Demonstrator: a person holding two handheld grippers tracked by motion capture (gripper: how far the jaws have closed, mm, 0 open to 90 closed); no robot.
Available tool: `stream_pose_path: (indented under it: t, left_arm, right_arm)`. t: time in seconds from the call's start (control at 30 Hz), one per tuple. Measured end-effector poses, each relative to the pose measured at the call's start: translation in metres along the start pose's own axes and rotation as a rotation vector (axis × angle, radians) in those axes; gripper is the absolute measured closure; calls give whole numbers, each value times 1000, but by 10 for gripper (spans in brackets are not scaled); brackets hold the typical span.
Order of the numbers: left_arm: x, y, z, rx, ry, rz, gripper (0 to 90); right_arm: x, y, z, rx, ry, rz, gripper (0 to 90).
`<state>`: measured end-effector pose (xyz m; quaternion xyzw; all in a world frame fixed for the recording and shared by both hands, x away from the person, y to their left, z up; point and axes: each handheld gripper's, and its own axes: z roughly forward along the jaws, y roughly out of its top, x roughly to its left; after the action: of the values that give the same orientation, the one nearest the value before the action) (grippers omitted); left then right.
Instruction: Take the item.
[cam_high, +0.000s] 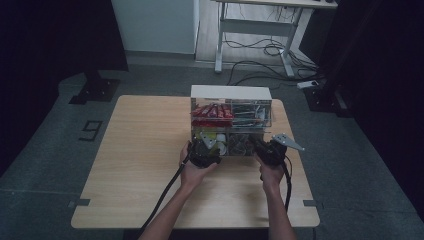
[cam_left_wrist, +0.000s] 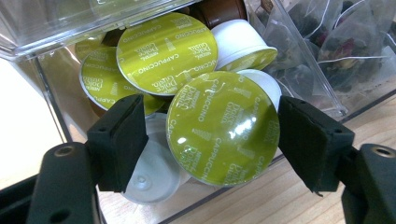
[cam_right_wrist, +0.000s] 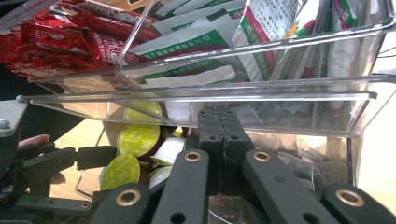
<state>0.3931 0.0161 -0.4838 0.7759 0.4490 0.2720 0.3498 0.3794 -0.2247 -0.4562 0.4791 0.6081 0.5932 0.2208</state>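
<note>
The left hand-held gripper (cam_left_wrist: 210, 140) is straddling a green cappuccino capsule (cam_left_wrist: 219, 128), jaws wide, in the clear organizer's (cam_high: 231, 122) 7 o'clock compartment, while the right hand-held gripper (cam_right_wrist: 219, 140) is pressing closed against its front.

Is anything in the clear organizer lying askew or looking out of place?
Nothing stands out. The cappuccino capsules lie jumbled at different tilts in their compartment, one between the open left gripper jaws; that looks like ordinary loose storage.
</note>
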Motion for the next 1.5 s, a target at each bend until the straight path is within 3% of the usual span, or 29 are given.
stream_pose_path:
  t: [0.5, 0.7, 1.07, 1.5]
  left_arm:
    - [-4, -2, 3, -16, -15, 11, 376]
    - [0, -1, -2, -24, -38, -18, 378]
    - [5, -3, -25, -75, -78, -41, 379]
    - [10, -5, -48, -120, -94, -47, 379]
  right_arm:
    - [0, 0, 0, 0, -1, 1, 895]
    - [0, -1, 0, -1, -4, -1, 895]
    - [0, -1, 0, -2, -10, -4, 895]
    - [0, -2, 1, 2, -13, -5, 895]
